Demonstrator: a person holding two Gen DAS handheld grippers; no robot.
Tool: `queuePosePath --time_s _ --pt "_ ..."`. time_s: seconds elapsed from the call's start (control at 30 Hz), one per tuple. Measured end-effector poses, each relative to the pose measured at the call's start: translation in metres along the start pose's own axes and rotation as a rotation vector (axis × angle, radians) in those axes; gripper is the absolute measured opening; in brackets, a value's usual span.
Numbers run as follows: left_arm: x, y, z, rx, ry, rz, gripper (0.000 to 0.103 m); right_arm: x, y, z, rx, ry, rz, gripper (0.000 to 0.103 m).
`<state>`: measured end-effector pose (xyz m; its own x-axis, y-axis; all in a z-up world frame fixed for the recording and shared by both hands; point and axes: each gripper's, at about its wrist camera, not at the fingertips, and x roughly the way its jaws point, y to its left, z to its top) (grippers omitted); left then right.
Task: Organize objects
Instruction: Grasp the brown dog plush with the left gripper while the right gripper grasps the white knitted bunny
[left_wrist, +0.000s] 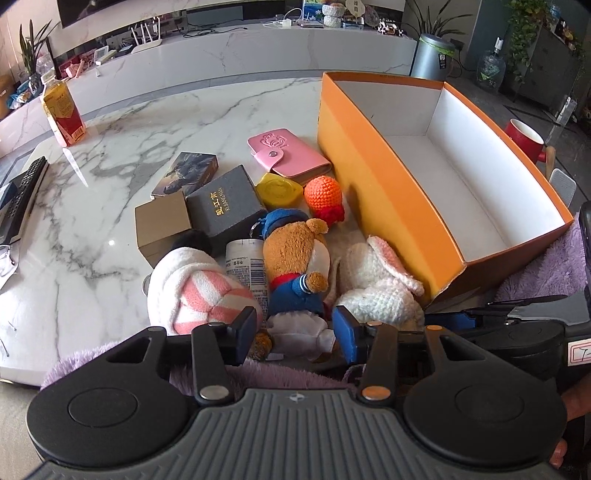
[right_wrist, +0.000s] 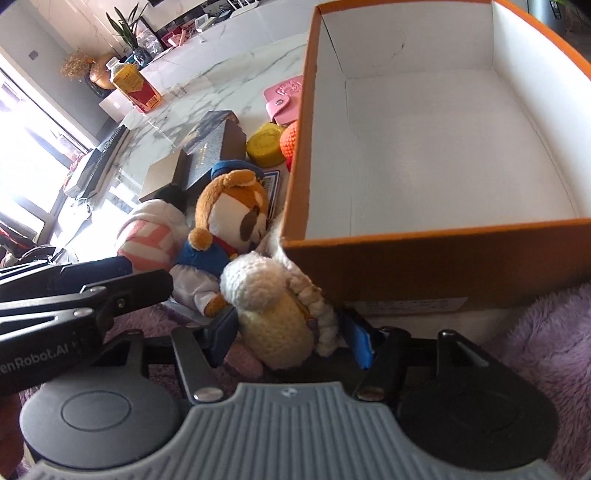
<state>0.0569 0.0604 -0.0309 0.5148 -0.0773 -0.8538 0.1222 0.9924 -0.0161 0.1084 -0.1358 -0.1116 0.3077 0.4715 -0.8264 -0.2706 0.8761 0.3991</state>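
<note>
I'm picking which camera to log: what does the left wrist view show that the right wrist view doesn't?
Only the left wrist view: the red mug beyond the orange box, and a grey bin.
Only the right wrist view: the crocheted bunny between the right gripper fingers.
Both: the box, the bear plush, the pink wallet.

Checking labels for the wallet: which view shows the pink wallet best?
The left wrist view: the pink wallet lies whole on the marble, snap flap visible. In the right wrist view the orange box hides part of it, and it sits small near the top.
</note>
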Motion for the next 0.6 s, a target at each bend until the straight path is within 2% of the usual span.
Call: queuePosePath --time_s 0.1,0.13,0.2,0.27,0.4,0.5,0.6 --pt "0.009 -0.001 0.007 0.028 0.019 -0.005 0.055 0.001 -0.003 0.001 0.001 0.009 0.014 0.061" --pt "0.012 -0.002 0.009 0.046 0.03 -0.018 0.059 0.0 -0.003 0.001 -0.01 0.009 0.015 0.058" --pt "0.021 -0.007 0.013 0.1 0.062 -0.029 0.063 -0.003 -0.003 0.0 -0.036 0.015 0.013 0.055" --pt "0.031 -0.013 0.016 0.153 0.091 -0.017 0.063 -0.006 -0.002 -0.001 -0.062 0.022 0.008 0.053" --pt "0.045 -0.014 0.021 0.173 0.139 0.005 0.057 -0.003 -0.004 0.001 -0.067 0.032 0.016 0.055" --pt "0.057 -0.012 0.019 0.169 0.186 0.001 0.054 0.002 -0.007 0.002 -0.051 0.05 0.033 0.061" --pt "0.062 -0.013 0.016 0.172 0.188 0.007 0.05 0.008 -0.01 0.002 -0.029 0.069 0.052 0.063"
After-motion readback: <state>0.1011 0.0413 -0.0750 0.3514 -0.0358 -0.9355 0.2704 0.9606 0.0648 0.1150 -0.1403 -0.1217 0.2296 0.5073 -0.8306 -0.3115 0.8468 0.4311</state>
